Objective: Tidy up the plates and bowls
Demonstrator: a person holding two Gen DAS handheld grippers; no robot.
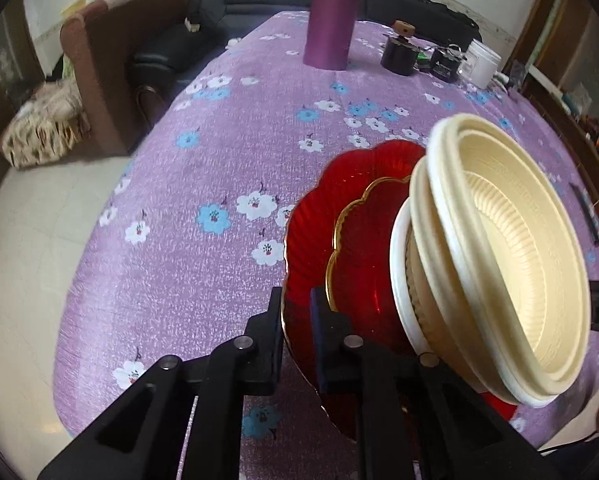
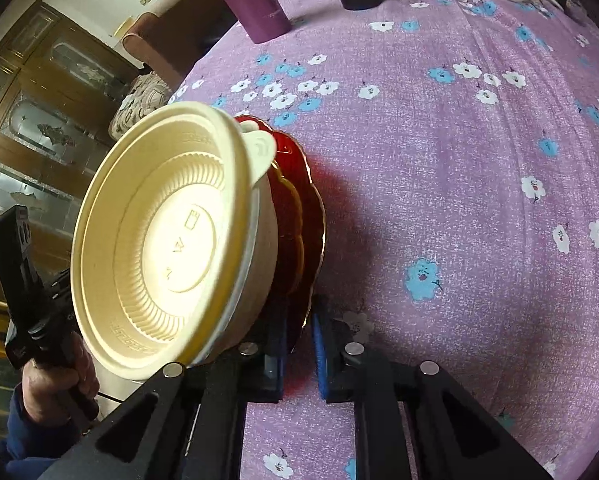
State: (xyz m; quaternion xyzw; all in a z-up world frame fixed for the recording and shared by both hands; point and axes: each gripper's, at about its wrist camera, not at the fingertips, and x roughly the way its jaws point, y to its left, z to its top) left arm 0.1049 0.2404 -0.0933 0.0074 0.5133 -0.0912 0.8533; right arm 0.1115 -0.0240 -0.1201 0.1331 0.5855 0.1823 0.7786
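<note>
Several cream bowls (image 1: 511,248) sit nested in a white bowl (image 1: 399,280). That stack stands on a small gold-rimmed red plate (image 1: 359,248), which lies on a larger red plate (image 1: 311,232). My left gripper (image 1: 297,316) is shut on the large plate's near rim. In the right wrist view my right gripper (image 2: 301,344) is shut on the opposite rim of the red plates (image 2: 307,216), with the bowls (image 2: 171,240) to its left. The pile hangs over the purple floral tablecloth (image 1: 203,184). I cannot tell whether it touches the cloth.
At the table's far end stand a purple cylinder (image 1: 331,12), a dark round tin (image 1: 399,54), a black box (image 1: 445,64) and a white jar (image 1: 481,62). A brown armchair (image 1: 111,60) and dark sofa (image 1: 219,20) stand beyond the left edge. A hand (image 2: 55,384) holds the left gripper's handle.
</note>
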